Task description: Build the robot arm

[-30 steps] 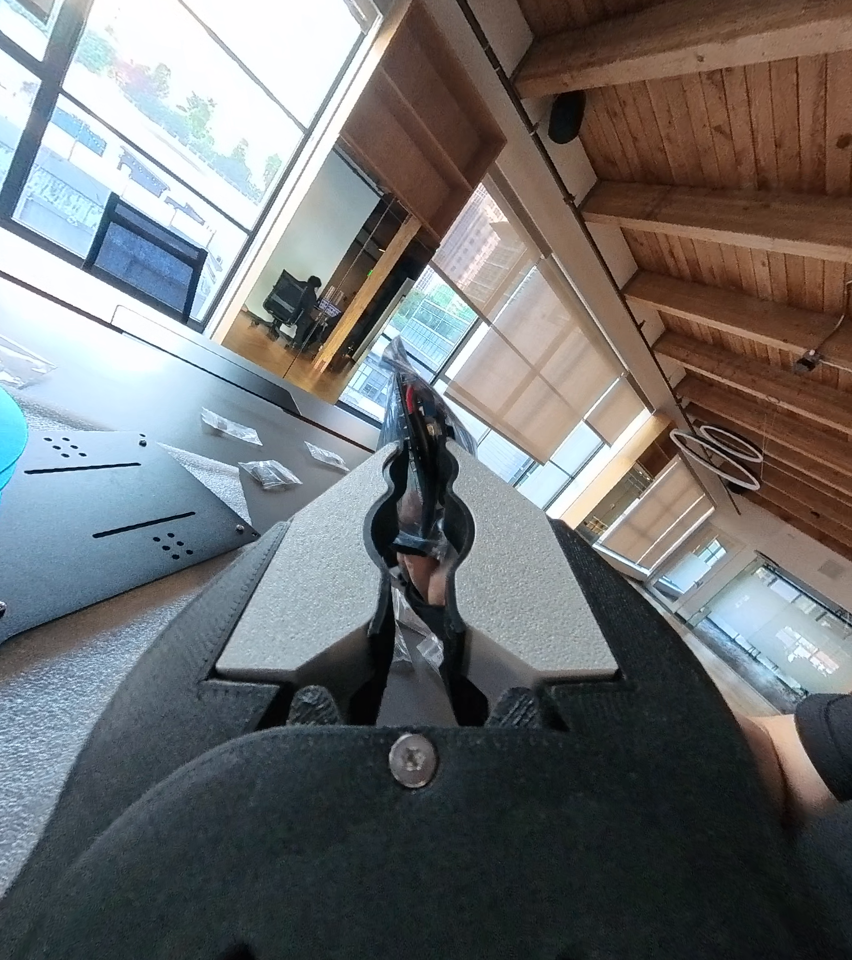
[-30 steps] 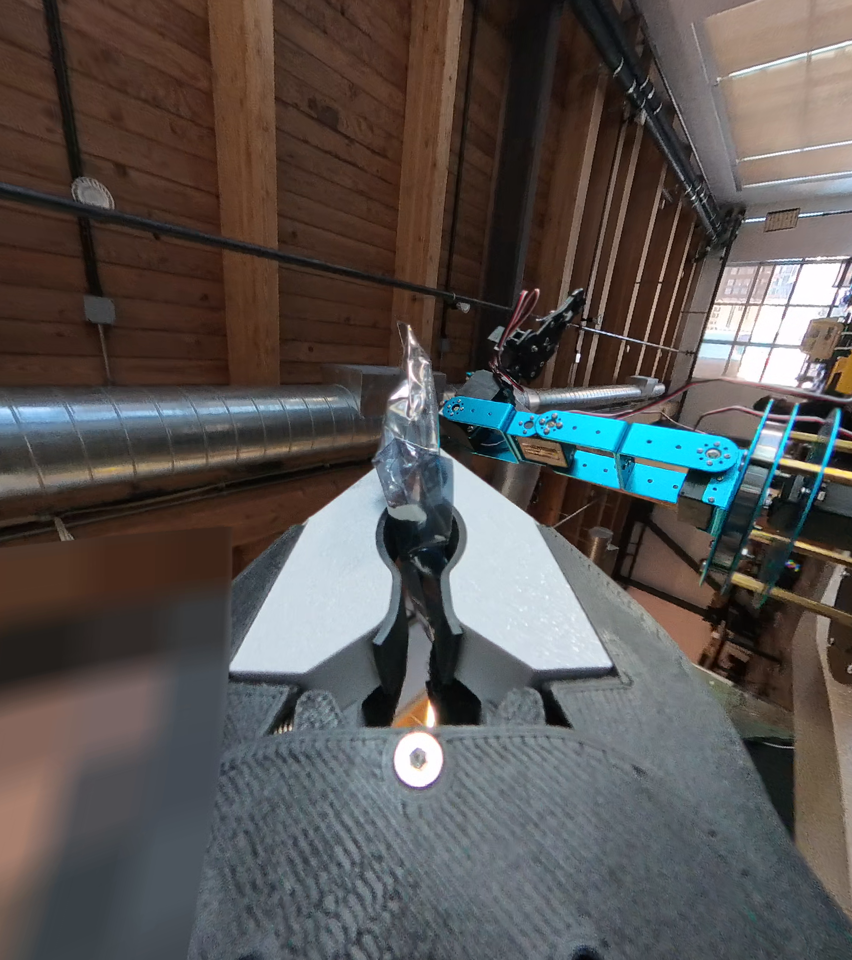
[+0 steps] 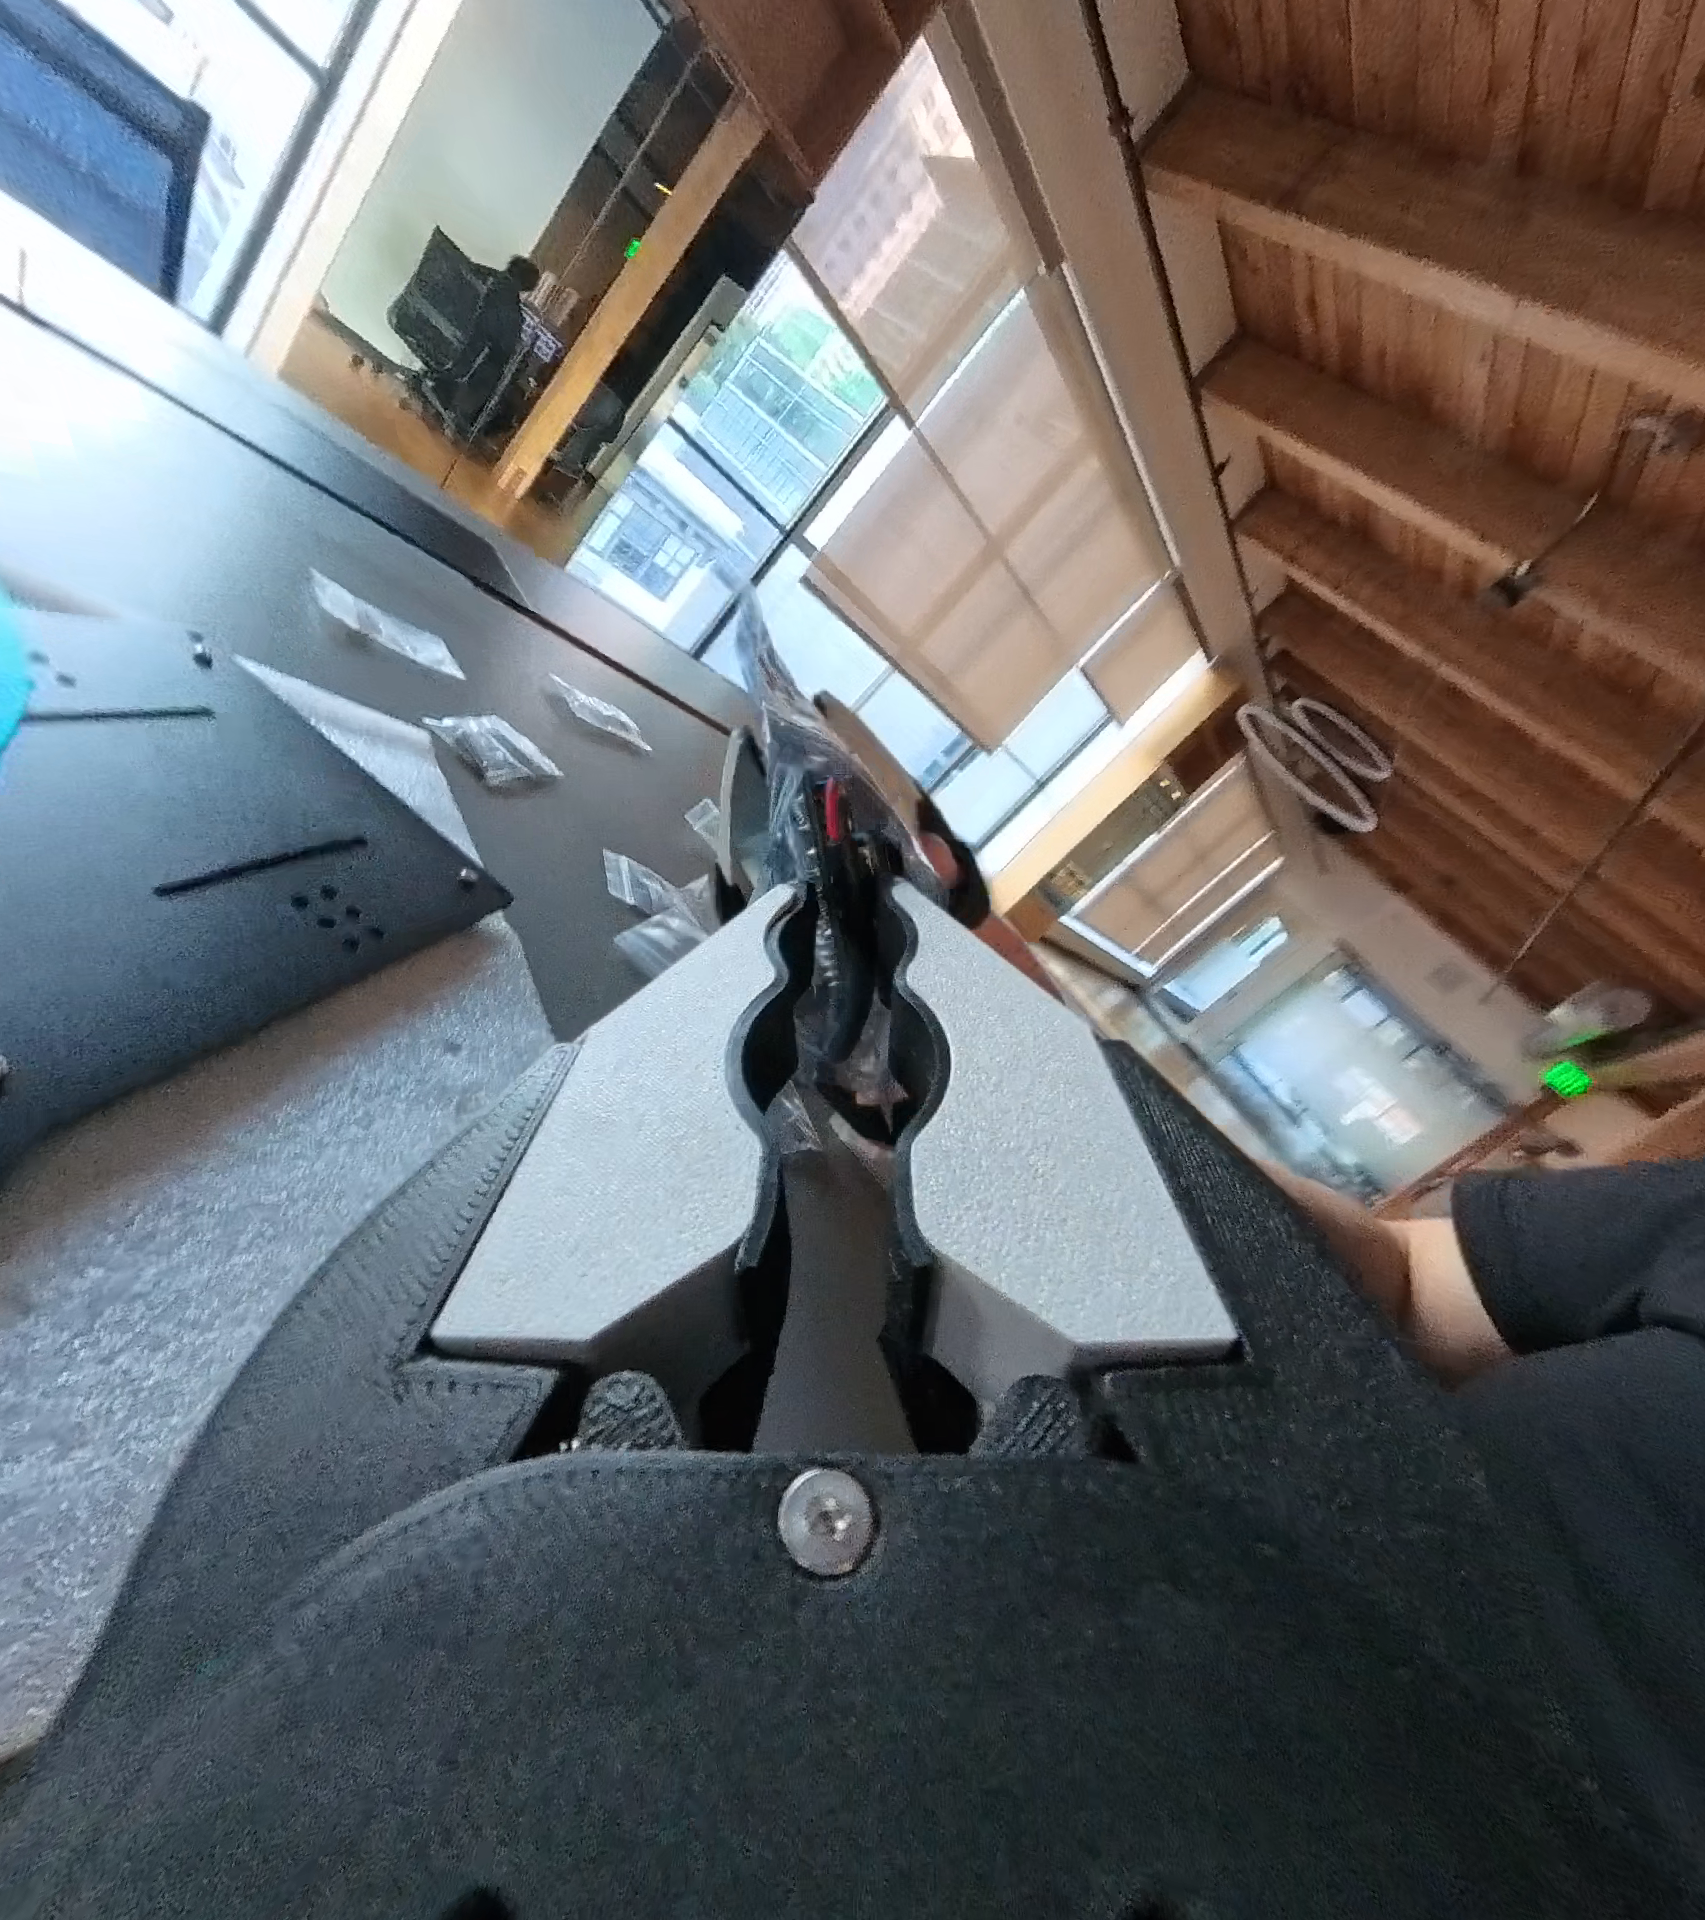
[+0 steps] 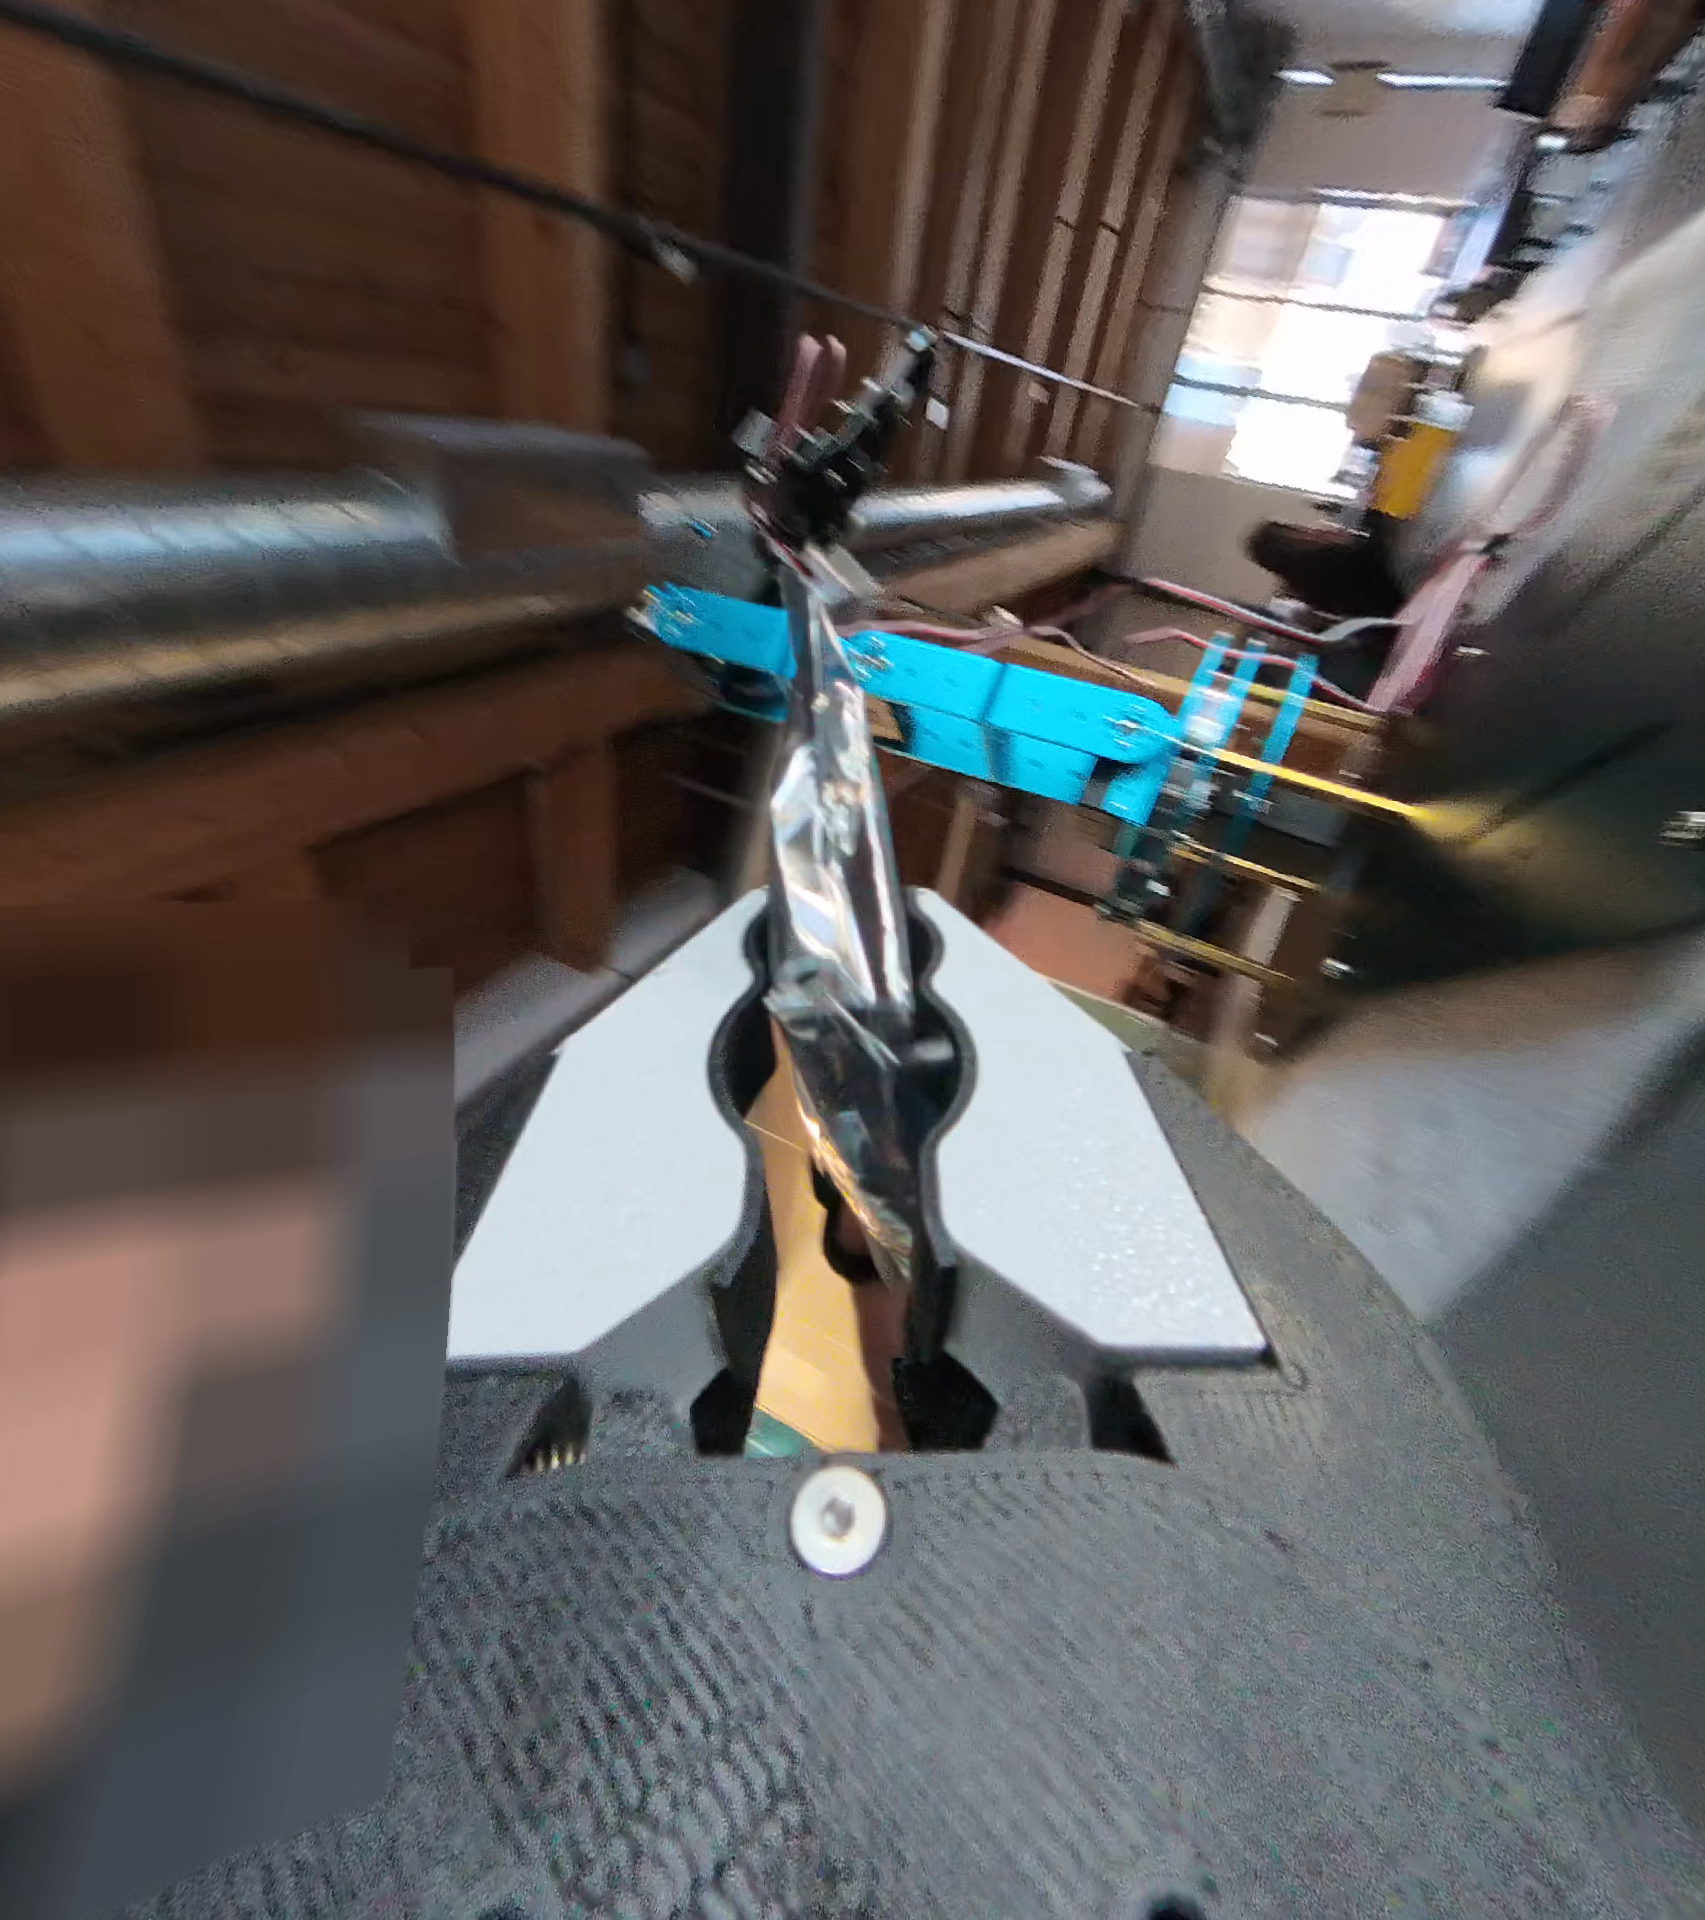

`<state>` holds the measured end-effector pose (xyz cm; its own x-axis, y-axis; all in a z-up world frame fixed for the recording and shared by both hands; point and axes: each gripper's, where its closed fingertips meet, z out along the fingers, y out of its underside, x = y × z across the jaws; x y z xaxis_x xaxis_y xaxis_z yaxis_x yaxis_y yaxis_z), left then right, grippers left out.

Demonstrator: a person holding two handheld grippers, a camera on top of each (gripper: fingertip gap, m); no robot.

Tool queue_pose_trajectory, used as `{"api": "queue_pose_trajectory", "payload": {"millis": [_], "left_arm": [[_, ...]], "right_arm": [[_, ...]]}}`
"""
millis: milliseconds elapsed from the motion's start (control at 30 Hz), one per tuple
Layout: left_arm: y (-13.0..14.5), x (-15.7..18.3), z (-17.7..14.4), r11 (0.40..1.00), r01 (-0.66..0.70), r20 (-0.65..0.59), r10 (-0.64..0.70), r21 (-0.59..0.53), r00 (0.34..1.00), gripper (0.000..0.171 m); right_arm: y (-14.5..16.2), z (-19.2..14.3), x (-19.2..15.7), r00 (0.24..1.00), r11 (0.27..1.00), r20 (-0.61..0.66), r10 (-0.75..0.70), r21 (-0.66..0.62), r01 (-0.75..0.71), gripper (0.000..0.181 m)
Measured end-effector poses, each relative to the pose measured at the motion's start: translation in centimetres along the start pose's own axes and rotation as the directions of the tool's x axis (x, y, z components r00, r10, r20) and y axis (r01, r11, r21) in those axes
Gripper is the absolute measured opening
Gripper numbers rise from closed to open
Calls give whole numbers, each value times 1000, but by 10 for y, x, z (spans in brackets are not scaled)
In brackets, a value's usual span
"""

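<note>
Two hand-held grippers each pinched a clear plastic bag. The left gripper (image 3: pixel 840 914) had its jaws nearly closed on a bag of black and red wires (image 3: pixel 822 831), raised above a black table (image 3: pixel 235 520) strewn with small packets (image 3: pixel 495 743) beside a black metal plate (image 3: pixel 152 883). The right gripper (image 4: pixel 843 935) stood slightly parted, a crinkled bag (image 4: pixel 832 831) wedged against its right finger and poking past the tips, with a blue robot arm (image 4: pixel 983 701) blurred behind it.
</note>
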<state>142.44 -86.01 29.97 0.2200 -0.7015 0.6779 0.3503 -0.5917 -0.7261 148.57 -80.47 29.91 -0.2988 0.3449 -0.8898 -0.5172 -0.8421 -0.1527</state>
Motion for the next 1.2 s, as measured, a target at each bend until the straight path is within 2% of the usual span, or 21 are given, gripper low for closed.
{"api": "queue_pose_trajectory", "payload": {"millis": [67, 167, 267, 300, 367, 400, 433, 467, 500, 567, 667, 733, 767, 800, 833, 900, 1200], "left_arm": [[7, -11, -5, 999, 42, -11, -42, -4, 999, 9], [20, -22, -12, 998, 35, 3, -35, -60, 999, 9], [26, -25, -17, 991, 45, -3, -46, -126, 999, 9], [26, -27, -18, 989, 52, 1, -52, -141, 999, 9], [28, -33, -20, 984, 27, 37, -21, -178, 999, 9], [31, -35, -22, 978, 7, 47, 3, -209, 999, 9], [32, -35, -22, 972, -14, 48, 26, -233, 999, 9], [33, -34, -23, 968, -31, 41, 42, -249, 998, 9], [33, -33, -23, 963, -41, 32, 52, -267, 998, 9], [35, -31, -23, 951, -77, 13, 85, -300, 996, 9], [39, -31, -22, 929, -128, 5, 138, -349, 990, 9], [42, -31, -22, 920, -140, -1, 150, -367, 989, 10], [44, -32, -22, 917, -139, -1, 150, -373, 989, 9], [45, -32, -22, 916, -141, -6, 149, -377, 989, 9], [47, -33, -22, 914, -141, -5, 151, -381, 989, 9], [51, -32, -22, 911, -134, -8, 142, -389, 990, 9], [56, -35, -25, 899, -152, 6, 169, -411, 986, 9]], "right_arm": [[5, -11, 19, 988, 996, -146, -47, -83, 35, 39], [0, -26, 35, 953, 990, -284, -110, -116, 79, 49], [-7, -44, 52, 854, 967, -459, -247, -177, 184, 59], [-10, -49, 56, 794, 947, -518, -317, -220, 234, 59], [-24, -56, 56, 606, 848, -593, -529, -358, 390, 60], [-29, -50, 47, 521, 763, -558, -645, -436, 477, 57], [-21, -32, 34, 509, 670, -436, -742, -518, 532, 47], [-2, -11, 19, 561, 595, -265, -784, -580, 557, 39], [17, 7, 7, 633, 550, -113, -766, -625, 554, 33], [49, 27, -1, 760, 454, 121, -638, -738, 499, 29], [60, 35, 28, 785, 230, 247, -568, -868, 439, 28], [69, 32, 37, 838, 122, 273, -473, -922, 368, 26], [76, 26, 37, 881, 63, 268, -391, -947, 316, 16], [79, 25, 41, 895, 25, 257, -365, -958, 286, 14], [81, 24, 45, 901, -7, 260, -348, -962, 274, 14], [84, 22, 43, 910, -53, 292, -294, -956, 290, 0], [88, 19, 50, 933, -114, 279, -225, -959, 260, 9]]}}
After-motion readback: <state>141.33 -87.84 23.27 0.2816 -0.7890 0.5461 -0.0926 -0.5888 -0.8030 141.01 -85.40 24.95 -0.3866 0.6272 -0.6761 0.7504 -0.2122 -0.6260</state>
